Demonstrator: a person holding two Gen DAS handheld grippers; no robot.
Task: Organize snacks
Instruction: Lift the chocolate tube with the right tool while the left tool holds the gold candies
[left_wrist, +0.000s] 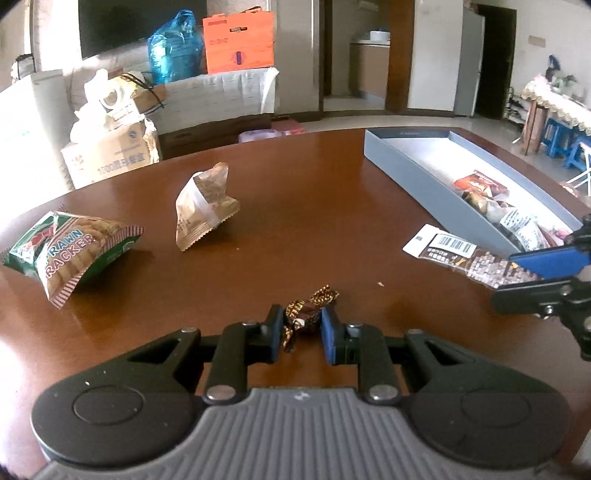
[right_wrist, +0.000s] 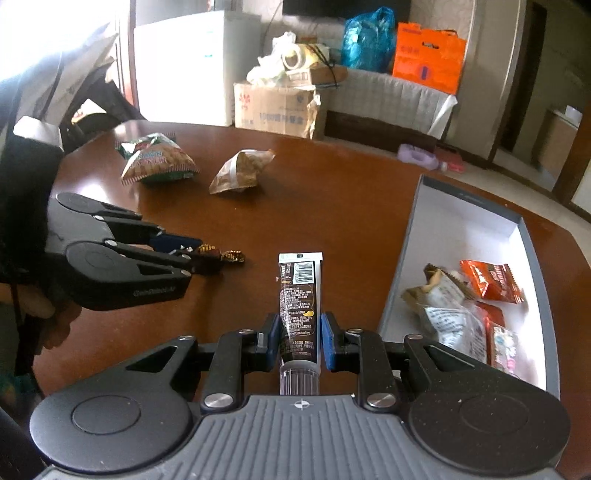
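Note:
My left gripper (left_wrist: 302, 325) is shut on a brown and gold wrapped candy (left_wrist: 308, 314) just above the brown table; it also shows in the right wrist view (right_wrist: 192, 254) with the candy (right_wrist: 218, 255). My right gripper (right_wrist: 298, 328) is shut on a dark brown squeeze tube (right_wrist: 298, 295) with a barcode end; in the left wrist view the gripper (left_wrist: 532, 271) and tube (left_wrist: 472, 258) sit beside the grey box (left_wrist: 413, 162). The box (right_wrist: 417, 236) holds several snack packets (right_wrist: 465, 302). A green prawn cracker bag (left_wrist: 70, 247) and a tan packet (left_wrist: 203, 206) lie on the table.
The round brown table (left_wrist: 332, 206) has its far edge near a cardboard carton (left_wrist: 110, 147) and a white covered bench. An orange box (left_wrist: 240, 40) and a blue plastic bag (left_wrist: 177, 48) stand behind. A person's hand shows at the left (right_wrist: 40, 306).

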